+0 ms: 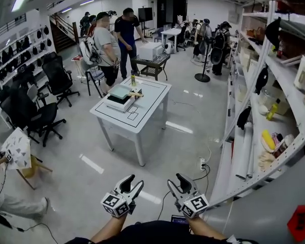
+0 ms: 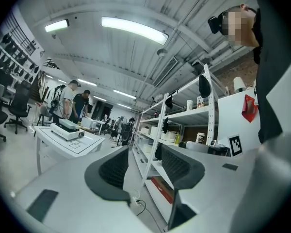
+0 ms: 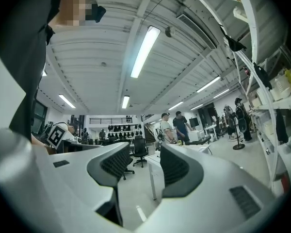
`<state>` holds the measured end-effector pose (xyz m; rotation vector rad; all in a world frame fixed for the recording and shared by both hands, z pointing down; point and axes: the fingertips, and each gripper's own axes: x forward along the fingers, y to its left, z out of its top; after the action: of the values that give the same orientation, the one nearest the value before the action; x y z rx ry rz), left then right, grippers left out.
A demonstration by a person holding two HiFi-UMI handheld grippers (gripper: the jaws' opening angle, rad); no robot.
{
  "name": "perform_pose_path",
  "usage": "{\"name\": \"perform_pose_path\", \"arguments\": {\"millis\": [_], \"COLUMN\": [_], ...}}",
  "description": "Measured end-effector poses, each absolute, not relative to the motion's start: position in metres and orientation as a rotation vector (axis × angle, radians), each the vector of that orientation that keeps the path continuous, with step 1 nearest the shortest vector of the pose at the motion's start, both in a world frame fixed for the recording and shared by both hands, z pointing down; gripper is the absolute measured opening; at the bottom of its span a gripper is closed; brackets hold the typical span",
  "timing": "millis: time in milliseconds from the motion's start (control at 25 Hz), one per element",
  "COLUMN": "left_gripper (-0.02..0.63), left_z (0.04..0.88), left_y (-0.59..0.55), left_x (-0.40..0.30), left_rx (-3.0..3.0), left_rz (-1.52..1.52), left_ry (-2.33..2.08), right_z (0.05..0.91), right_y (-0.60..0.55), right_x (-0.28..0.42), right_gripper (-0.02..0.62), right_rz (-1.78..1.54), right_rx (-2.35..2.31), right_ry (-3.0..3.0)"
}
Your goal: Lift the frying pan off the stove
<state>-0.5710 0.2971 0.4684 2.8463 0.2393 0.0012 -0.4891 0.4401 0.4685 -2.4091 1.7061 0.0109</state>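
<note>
The stove is a flat white box on the white table, far ahead of me across the floor. A pale green thing lies on top of it; I cannot make out a frying pan at this distance. My left gripper and right gripper are held close to my body, side by side, both open with nothing between the jaws. In the left gripper view the left gripper points at the table and stove. The right gripper looks towards the same table.
White shelving full of goods runs along my right. Black office chairs stand at the left. Two people stand behind the table beside a dark trolley. A cable and socket lie on the floor near the shelf.
</note>
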Motion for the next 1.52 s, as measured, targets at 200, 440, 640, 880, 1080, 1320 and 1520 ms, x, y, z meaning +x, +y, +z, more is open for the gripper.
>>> {"name": "perform_pose_path", "arguments": {"millis": [200, 440, 640, 880, 1080, 1320, 1520], "left_gripper": [0.212, 0.212, 0.212, 0.212, 0.212, 0.212, 0.212], "left_z": [0.471, 0.467, 0.485, 0.494, 0.495, 0.487, 0.484], "left_y": [0.315, 0.327, 0.324, 0.32, 0.304, 0.273, 0.239], "left_x": [-0.568, -0.571, -0.568, -0.55, -0.52, -0.47, -0.429], "left_rx": [2.87, 2.852, 2.853, 2.836, 2.826, 2.81, 2.816], "left_rz": [0.007, -0.008, 0.036, 0.034, 0.007, -0.032, -0.038], "left_ry": [0.215, 0.174, 0.148, 0.152, 0.161, 0.159, 0.156], "right_z": [0.475, 0.481, 0.489, 0.491, 0.488, 0.48, 0.469], "right_y": [0.456, 0.472, 0.475, 0.471, 0.464, 0.44, 0.403], "right_x": [-0.484, -0.48, -0.474, -0.455, -0.43, -0.388, -0.348], "right_gripper": [0.199, 0.199, 0.199, 0.199, 0.199, 0.199, 0.199], "right_rz": [0.016, 0.009, -0.017, -0.019, -0.012, -0.014, 0.013], "right_rx": [-2.383, -2.366, -2.357, -2.363, -2.385, -2.403, -2.405], "right_ry": [1.721, 1.724, 1.719, 1.728, 1.716, 1.732, 1.761]}}
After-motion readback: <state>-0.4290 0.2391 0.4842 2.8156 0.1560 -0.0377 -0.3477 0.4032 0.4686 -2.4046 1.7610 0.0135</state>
